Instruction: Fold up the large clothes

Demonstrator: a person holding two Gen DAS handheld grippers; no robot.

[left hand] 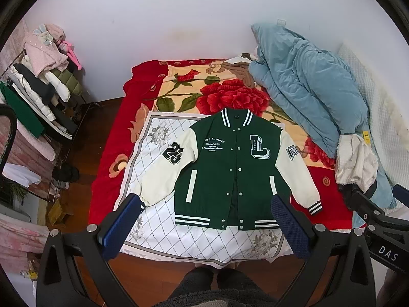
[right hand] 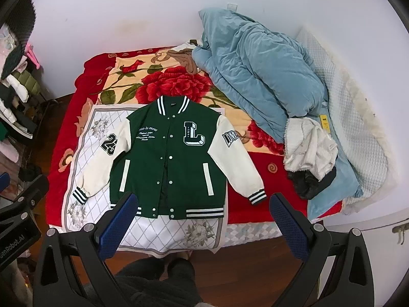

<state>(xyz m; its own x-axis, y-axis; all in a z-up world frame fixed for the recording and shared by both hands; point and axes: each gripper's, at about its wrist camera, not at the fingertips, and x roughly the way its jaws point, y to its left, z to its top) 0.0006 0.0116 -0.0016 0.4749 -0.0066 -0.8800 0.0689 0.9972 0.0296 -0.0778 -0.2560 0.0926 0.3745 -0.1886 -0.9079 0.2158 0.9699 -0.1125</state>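
Red floral bed (left hand: 112,153), seen from the left: a green varsity jacket (left hand: 217,168) lies flat on a white cloth (left hand: 158,220), sleeves spread. The left hand-held gripper (left hand: 204,226) hovers wide open, empty. From the right, the right hand-held gripper (right hand: 202,226) gapes likewise. The jacket looks thick, soft, floppy; I'd pinch a ribbed cuff (right hand: 257,196).
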